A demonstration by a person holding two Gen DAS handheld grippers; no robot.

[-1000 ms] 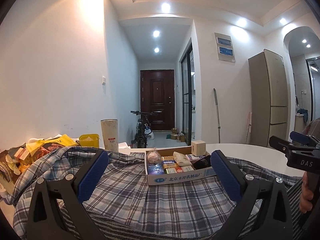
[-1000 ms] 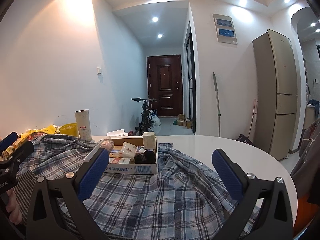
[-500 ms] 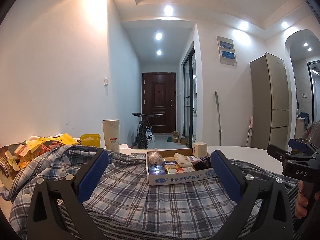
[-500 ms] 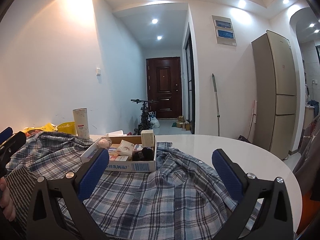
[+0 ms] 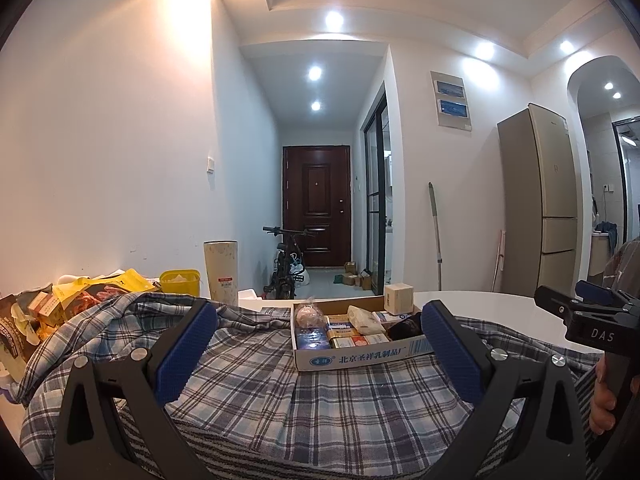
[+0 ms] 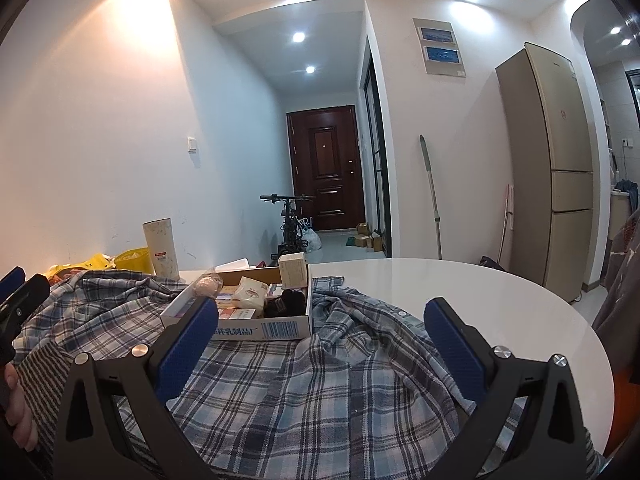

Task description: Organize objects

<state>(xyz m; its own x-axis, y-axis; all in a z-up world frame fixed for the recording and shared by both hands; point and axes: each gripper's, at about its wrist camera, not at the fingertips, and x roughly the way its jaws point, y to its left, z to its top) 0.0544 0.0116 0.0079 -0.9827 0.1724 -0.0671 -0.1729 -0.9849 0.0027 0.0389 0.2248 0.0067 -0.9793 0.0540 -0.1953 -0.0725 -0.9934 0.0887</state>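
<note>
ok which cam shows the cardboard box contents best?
Left wrist: the cardboard box sits nearly centred between the fingers, front label and packets unobstructed. Right wrist shows the same box off-centre and angled, its near-left corner hidden behind the gripper's left finger.

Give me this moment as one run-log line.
left gripper: open, empty, above plaid shirt | right gripper: open, empty | cardboard box: on shirt, filled with small items | table: shirt unfolded
</note>
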